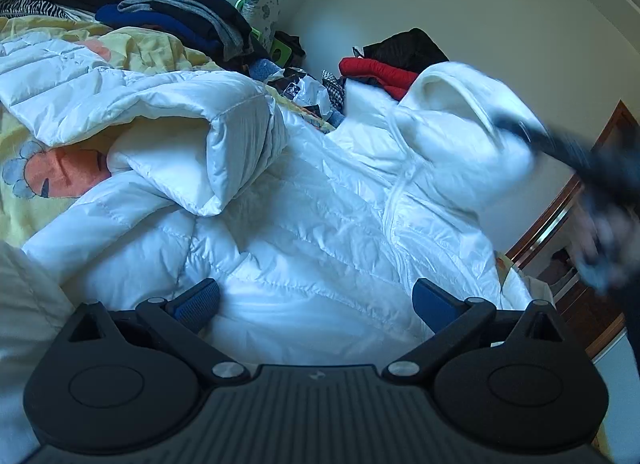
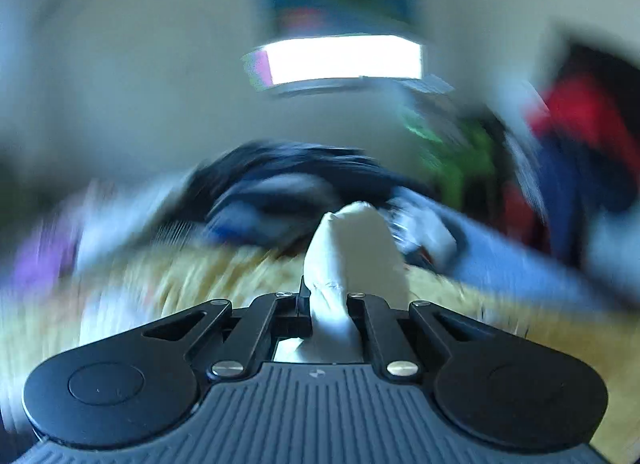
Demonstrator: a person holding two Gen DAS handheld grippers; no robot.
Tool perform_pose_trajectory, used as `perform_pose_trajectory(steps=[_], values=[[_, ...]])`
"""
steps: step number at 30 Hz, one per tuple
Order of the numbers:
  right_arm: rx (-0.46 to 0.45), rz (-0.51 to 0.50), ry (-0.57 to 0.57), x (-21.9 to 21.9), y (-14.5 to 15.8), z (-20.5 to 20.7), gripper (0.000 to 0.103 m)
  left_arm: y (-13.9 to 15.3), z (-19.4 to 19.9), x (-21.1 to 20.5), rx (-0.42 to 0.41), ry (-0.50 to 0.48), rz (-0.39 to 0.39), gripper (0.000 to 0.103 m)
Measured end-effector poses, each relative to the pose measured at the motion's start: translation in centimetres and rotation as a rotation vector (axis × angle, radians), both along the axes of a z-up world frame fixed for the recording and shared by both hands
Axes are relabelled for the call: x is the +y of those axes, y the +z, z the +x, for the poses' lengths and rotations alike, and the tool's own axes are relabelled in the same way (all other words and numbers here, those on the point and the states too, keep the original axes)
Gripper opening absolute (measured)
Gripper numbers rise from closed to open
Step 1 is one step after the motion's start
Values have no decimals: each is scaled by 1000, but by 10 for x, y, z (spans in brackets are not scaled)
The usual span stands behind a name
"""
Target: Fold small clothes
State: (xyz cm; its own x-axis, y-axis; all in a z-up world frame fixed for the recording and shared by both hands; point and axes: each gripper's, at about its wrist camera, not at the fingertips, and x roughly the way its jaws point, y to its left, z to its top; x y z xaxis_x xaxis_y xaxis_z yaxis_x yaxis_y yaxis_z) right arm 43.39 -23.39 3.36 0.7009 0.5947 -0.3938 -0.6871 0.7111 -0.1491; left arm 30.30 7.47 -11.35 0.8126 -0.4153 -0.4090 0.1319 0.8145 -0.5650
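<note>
A white puffer jacket lies spread on the bed, its zipper running up the right side and one sleeve folded over the body. My left gripper is open and empty just above the jacket's lower part. My right gripper is shut on a bunched fold of the white jacket and holds it lifted. In the left wrist view the right gripper shows blurred at the raised hood or sleeve end on the right.
A yellow bedsheet with a flower print lies under the jacket. A pile of dark clothes sits at the back left, red and black clothes at the back wall. A wooden door frame stands right. The right wrist view is heavily blurred.
</note>
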Motion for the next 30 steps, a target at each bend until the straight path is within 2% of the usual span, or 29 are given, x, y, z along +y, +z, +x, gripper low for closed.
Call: perform_pose_trajectory(steps=[2, 3, 5, 7, 10, 11, 13, 15, 17, 19, 20, 22, 23, 24, 25, 30], values=[[-91, -195, 66, 11, -23, -52, 25, -1, 1, 3, -1, 0, -17, 103], [-61, -251, 39, 10, -33, -67, 41, -1, 0, 4, -2, -1, -25, 103], [81, -242, -65, -4, -47, -79, 60, -1, -1, 5, -4, -2, -36, 103], [205, -124, -176, -28, -51, -84, 62, -1, -2, 5, -6, -3, -39, 103], [388, 267, -339, -75, -50, -100, 72, -2, -2, 7, -9, -4, -52, 103], [490, 417, -393, -89, -54, -105, 78, -2, -2, 7, -10, -4, -54, 103], [660, 613, -451, -103, -73, -111, 81, -2, -2, 7, -11, -5, -55, 103], [750, 696, -530, -103, -89, -116, 81, -2, -2, 7, -10, -5, -54, 103], [776, 684, -615, -98, -101, -116, 81, -1, -2, 7, -10, -6, -52, 103], [758, 614, -736, -84, -108, -114, 80, -1, -1, 7, -9, -7, -50, 103], [753, 606, -758, -79, -110, -114, 76, -1, -2, 7, -9, -7, -48, 103], [772, 641, -720, -69, -119, -108, 64, -1, -2, 6, -9, -8, -46, 103], [807, 671, -682, -64, -124, -102, 39, -1, -2, 6, -8, -8, -46, 103], [842, 683, -651, -59, -126, -97, 5, -1, -2, 6, -8, -8, -44, 103], [836, 671, -641, -53, -125, -95, 9, -1, -2, 6, -8, -9, -42, 103], [652, 531, -590, -33, -87, -111, 8, -1, -2, 6, -7, -12, -41, 103]])
